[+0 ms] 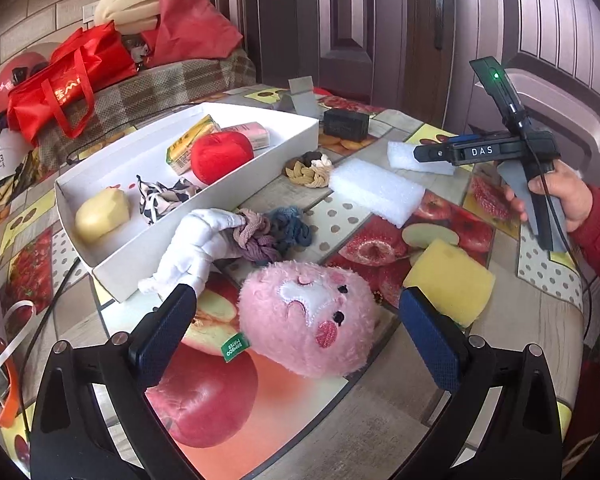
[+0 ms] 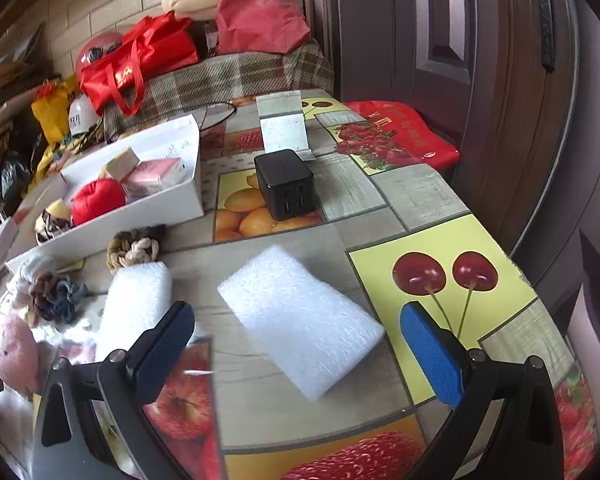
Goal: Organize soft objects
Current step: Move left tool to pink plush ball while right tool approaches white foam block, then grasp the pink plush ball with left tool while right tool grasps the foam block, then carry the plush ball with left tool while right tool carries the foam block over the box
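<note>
A pink plush toy (image 1: pixel 312 320) lies on the table between the open fingers of my left gripper (image 1: pixel 296 316). A white box (image 1: pixel 148 256) behind it holds a red ball (image 1: pixel 220 156), a yellow sponge (image 1: pixel 102 214), a patterned scrunchie (image 1: pixel 162 196) and small packets. A white glove (image 1: pixel 196 244), scrunchies (image 1: pixel 272 232), a braided scrunchie (image 1: pixel 308 170), white foam blocks (image 1: pixel 376 192) and a yellow sponge (image 1: pixel 450 280) lie on the table. My right gripper (image 2: pixel 298 328) is open above a white foam block (image 2: pixel 300 320); it also shows in the left wrist view (image 1: pixel 424 154).
A black charger cube (image 2: pixel 286 182) and a grey stand (image 2: pixel 284 124) sit at the table's far side. A sofa with red bags (image 1: pixel 60 88) stands behind the table. A door (image 2: pixel 440 20) is at the right. Orange-handled items (image 1: pixel 4 392) lie at the left edge.
</note>
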Action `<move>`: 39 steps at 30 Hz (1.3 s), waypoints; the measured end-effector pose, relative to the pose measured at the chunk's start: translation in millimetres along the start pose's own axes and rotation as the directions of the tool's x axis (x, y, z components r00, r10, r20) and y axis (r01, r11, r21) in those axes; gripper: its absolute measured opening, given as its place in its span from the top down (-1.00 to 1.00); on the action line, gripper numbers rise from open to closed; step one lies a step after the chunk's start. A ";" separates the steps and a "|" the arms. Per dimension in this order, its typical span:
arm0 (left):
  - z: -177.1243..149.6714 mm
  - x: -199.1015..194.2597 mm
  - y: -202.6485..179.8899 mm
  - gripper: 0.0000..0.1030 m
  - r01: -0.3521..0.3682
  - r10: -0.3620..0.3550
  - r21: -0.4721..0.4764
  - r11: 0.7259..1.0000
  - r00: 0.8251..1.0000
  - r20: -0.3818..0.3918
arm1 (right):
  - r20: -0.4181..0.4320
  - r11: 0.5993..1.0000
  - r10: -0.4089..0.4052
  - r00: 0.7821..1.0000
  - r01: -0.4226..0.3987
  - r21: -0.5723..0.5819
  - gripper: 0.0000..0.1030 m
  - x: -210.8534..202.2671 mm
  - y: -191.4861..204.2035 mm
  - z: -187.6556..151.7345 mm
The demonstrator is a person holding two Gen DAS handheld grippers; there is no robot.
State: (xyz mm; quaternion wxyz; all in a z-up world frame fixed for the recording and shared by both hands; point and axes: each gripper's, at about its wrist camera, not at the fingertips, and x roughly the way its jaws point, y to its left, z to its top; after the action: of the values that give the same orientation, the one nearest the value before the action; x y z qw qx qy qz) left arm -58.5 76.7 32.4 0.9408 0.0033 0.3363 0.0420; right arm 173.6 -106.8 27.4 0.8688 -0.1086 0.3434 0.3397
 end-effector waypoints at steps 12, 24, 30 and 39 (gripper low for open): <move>0.6 24.2 -0.1 -0.89 0.064 -0.064 -0.007 0.998 0.990 -0.122 | -0.088 0.988 0.068 0.994 -0.079 -0.130 -1.00 26.4 0.0 13.2; 0.3 19.0 -5.0 -0.25 0.021 -0.019 0.020 1.000 0.995 -0.098 | -0.097 0.970 0.059 0.994 -0.080 -0.229 -0.06 21.3 2.5 6.5; -3.2 -23.5 10.7 -0.26 -0.114 0.122 -0.073 0.991 0.986 0.113 | 0.085 0.992 0.064 0.994 -0.055 -0.112 -0.05 -14.2 -4.2 3.7; -15.0 -57.2 43.8 -0.26 -0.293 0.367 -0.304 0.906 0.902 0.226 | 0.336 0.995 -0.059 0.940 0.081 -0.052 -0.06 -47.9 16.4 -1.3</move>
State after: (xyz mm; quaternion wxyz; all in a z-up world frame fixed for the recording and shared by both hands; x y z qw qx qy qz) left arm -115.4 115.3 58.5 0.9495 -0.0584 0.1867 0.2453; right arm 136.5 -119.8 59.3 0.9219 -0.0900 0.1760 0.3333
